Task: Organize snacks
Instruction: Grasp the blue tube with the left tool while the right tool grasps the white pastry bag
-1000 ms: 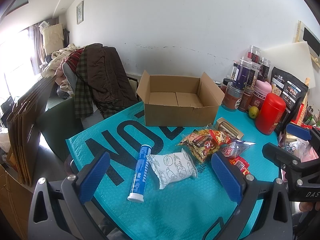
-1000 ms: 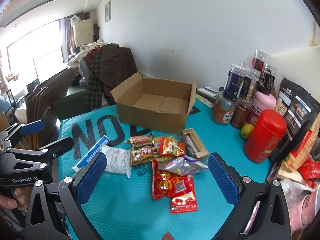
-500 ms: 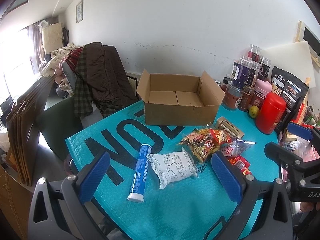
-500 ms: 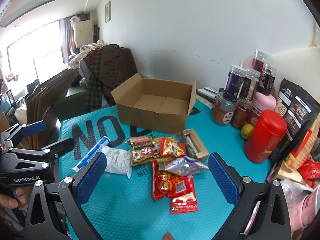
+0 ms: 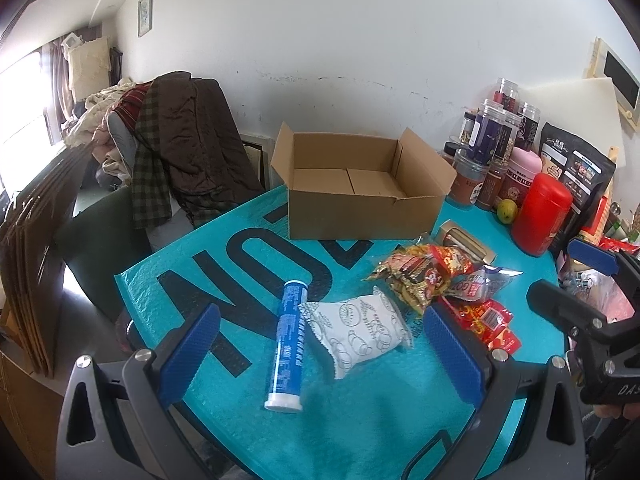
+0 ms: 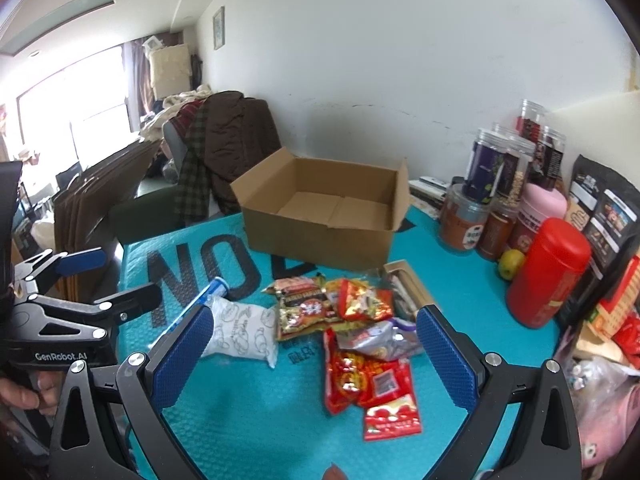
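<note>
An open, empty cardboard box [image 5: 360, 196] [image 6: 324, 216] stands at the back of the teal table cover [image 5: 248, 264]. In front of it lie a blue tube [image 5: 289, 340], a white patterned packet [image 5: 358, 330] [image 6: 240, 330], red and gold snack packets [image 5: 424, 276] [image 6: 332, 304], a silver packet [image 6: 376, 340], red packets [image 6: 372, 384] and a small tan box [image 5: 466, 240]. My left gripper [image 5: 320, 344] is open and empty above the tube and white packet. My right gripper [image 6: 312, 356] is open and empty above the red packets.
Jars [image 5: 488, 152], a red canister [image 5: 540, 212], a pink jar [image 6: 540, 216], a green fruit [image 6: 511, 264] and black bags [image 5: 576, 176] crowd the right side. A chair piled with clothes [image 5: 176, 136] and flat cardboard [image 5: 32, 264] stand at the left.
Almost nothing: the right gripper has drifted very slightly in the left wrist view. All objects lie where they were.
</note>
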Demonstrator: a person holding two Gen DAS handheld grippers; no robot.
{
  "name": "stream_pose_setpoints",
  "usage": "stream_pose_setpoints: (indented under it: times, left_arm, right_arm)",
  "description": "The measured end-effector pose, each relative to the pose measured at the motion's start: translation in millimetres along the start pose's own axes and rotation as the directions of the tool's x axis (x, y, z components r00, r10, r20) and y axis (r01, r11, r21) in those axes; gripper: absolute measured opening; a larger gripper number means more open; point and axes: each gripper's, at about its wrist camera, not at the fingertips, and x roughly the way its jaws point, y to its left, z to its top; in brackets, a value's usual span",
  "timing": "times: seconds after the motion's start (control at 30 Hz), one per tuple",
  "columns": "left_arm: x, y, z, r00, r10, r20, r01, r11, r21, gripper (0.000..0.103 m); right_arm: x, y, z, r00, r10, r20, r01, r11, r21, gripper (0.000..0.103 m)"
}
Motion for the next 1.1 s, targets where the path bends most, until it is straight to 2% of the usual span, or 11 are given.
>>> stream_pose_setpoints:
  times: [0.3, 0.37, 0.43, 0.57, 0.73, 0.87, 0.93, 0.97, 1.0, 1.03, 1.1]
  left_arm:
    - [27.6, 22.8, -12.6, 0.998, -0.01, -0.062, 0.011, 1.0, 0.016, 0.103]
    - [34.3, 27.0, -15.4, 0.997, -0.013, -0.073, 0.014, 1.0, 0.018, 0.1]
    - [42.8, 30.1, -18.7, 0.996, -0.025, -0.088, 0.026, 0.999, 0.02, 0.09]
    - [61.7, 34.2, -26.1, 0.989, -0.048, -0.143, 0.052, 0.998, 0.03, 0.083]
    - [85.8, 45.2, -32.2, 0.973, -0.101, -0.206, 0.104, 0.995, 0.004, 0.065]
    - [102.6, 52.2, -36.0, 0.963, -0.116, -0.243, 0.121, 0.993, 0.006, 0.065]
    - [108.0, 53.3, -37.2, 0.961, -0.115, -0.25, 0.125, 0.992, 0.025, 0.053]
    - [110.5, 54.0, -37.4, 0.959, -0.125, -0.255, 0.136, 0.99, 0.029, 0.053]
    - [112.6, 54.6, -37.8, 0.954, -0.151, -0.259, 0.164, 0.986, 0.03, 0.047]
    - [114.7, 55.8, -37.5, 0.95, -0.167, -0.263, 0.18, 0.983, 0.029, 0.038]
    - [118.9, 56.7, -37.3, 0.945, -0.178, -0.275, 0.195, 0.98, 0.035, 0.031]
  right_arm:
    - [32.9, 21.8, -13.3, 0.997, 0.05, -0.056, -0.051, 0.999, -0.005, 0.103]
    - [41.1, 25.7, -17.2, 0.995, 0.064, -0.075, -0.064, 0.998, 0.003, 0.103]
    - [49.8, 29.2, -20.5, 0.993, 0.073, -0.095, -0.073, 0.997, 0.009, 0.103]
    - [66.7, 41.9, -26.6, 0.99, 0.066, -0.125, -0.069, 0.998, -0.015, 0.103]
    - [86.7, 50.0, -29.7, 0.983, 0.066, -0.169, -0.069, 0.998, -0.011, 0.103]
    - [100.2, 54.4, -29.9, 0.98, 0.064, -0.19, -0.065, 0.998, 0.004, 0.103]
    - [106.4, 56.5, -29.9, 0.978, 0.068, -0.199, -0.065, 0.998, 0.017, 0.103]
    - [108.5, 57.0, -30.1, 0.977, 0.069, -0.203, -0.065, 0.998, 0.022, 0.103]
    - [111.3, 57.5, -30.0, 0.976, 0.068, -0.209, -0.063, 0.998, 0.03, 0.103]
    - [115.0, 57.8, -30.2, 0.974, 0.069, -0.217, -0.061, 0.997, 0.039, 0.103]
    - [120.0, 58.7, -30.2, 0.971, 0.073, -0.227, -0.063, 0.997, 0.052, 0.103]
